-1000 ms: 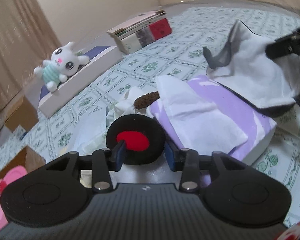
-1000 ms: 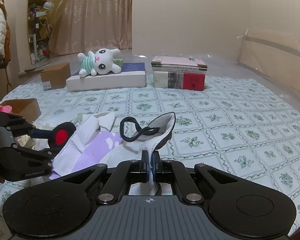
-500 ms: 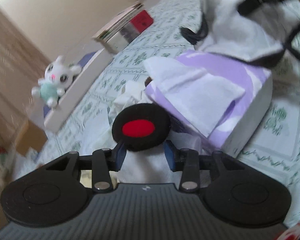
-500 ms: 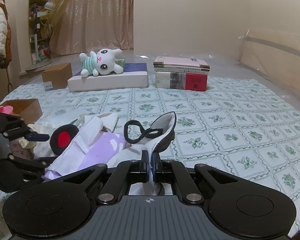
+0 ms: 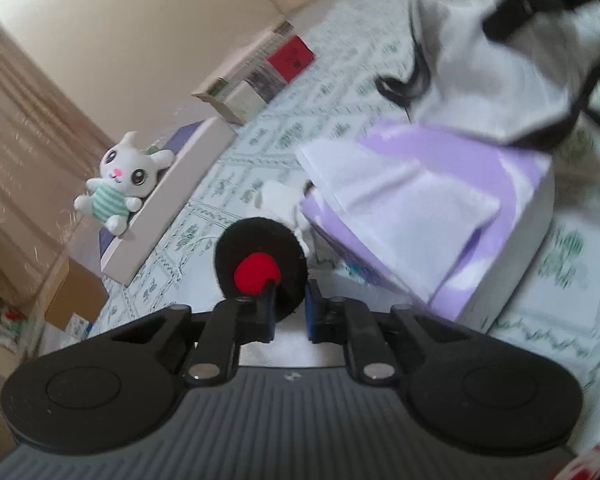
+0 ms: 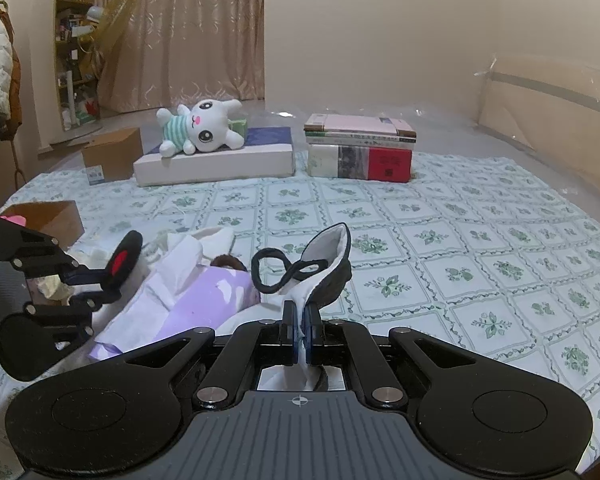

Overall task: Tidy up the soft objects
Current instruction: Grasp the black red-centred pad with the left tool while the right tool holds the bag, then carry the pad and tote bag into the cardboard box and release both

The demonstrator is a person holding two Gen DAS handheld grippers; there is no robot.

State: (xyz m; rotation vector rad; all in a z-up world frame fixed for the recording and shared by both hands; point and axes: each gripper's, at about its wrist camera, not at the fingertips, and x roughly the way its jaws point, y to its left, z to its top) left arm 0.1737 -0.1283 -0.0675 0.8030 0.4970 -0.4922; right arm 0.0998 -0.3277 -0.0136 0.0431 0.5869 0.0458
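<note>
My left gripper (image 5: 290,306) is shut on a round black plush piece with a red centre (image 5: 260,266), held above the bed; it also shows in the right wrist view (image 6: 122,262). My right gripper (image 6: 300,330) is shut on a white face mask with black ear loops (image 6: 320,268), held over a purple and white box (image 6: 204,300). In the left wrist view the mask (image 5: 488,80) hangs above the box (image 5: 440,200). A white plush rabbit in a striped shirt (image 6: 200,128) lies on a flat white box at the back.
A stack of books (image 6: 360,152) stands at the back of the patterned bed sheet (image 6: 460,248). Cardboard boxes (image 6: 114,160) sit at the left. Crumpled white cloth (image 6: 212,240) lies beside the purple box. A headboard (image 6: 548,128) runs along the right.
My left gripper has closed on the black and red plush piece and tilted, lifting it. The right gripper still holds the mask in nearly the same place.
</note>
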